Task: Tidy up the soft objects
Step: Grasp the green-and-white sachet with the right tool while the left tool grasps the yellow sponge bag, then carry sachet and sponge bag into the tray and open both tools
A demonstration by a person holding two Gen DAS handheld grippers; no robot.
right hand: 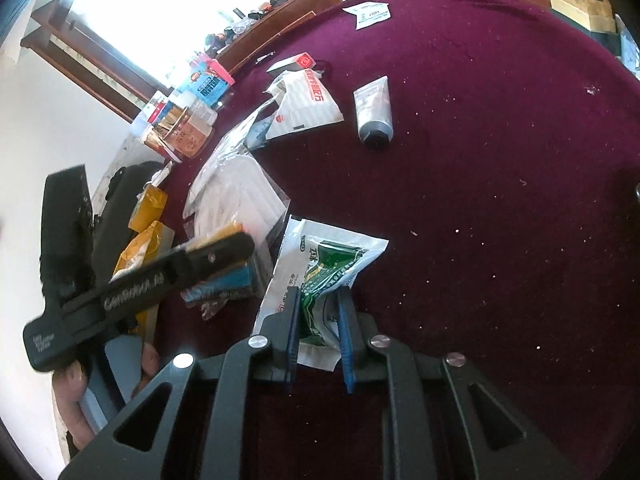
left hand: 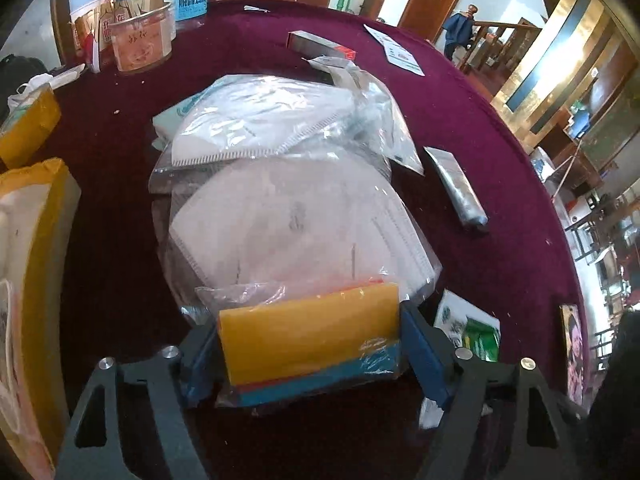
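My left gripper (left hand: 310, 344) is shut on a clear-wrapped pack of yellow, red and blue sponge cloths (left hand: 308, 340), at the near end of a pile of bagged white face masks (left hand: 288, 184) on the maroon table (left hand: 460, 120). My right gripper (right hand: 318, 308) is shut on a white and green sachet (right hand: 320, 256) lying flat on the table (right hand: 480, 160). The left gripper with the cloth pack (right hand: 228, 268) shows at the left of the right wrist view. The sachet (left hand: 472, 328) shows right of the left fingers.
A silver tube (left hand: 456, 188) lies right of the masks, also in the right wrist view (right hand: 374, 108). Jars and boxes (left hand: 140, 36) stand at the far left edge. Yellow tissue packs (left hand: 32, 120) lie at the left. A small box (left hand: 320, 46) and leaflet (left hand: 394, 50) lie beyond.
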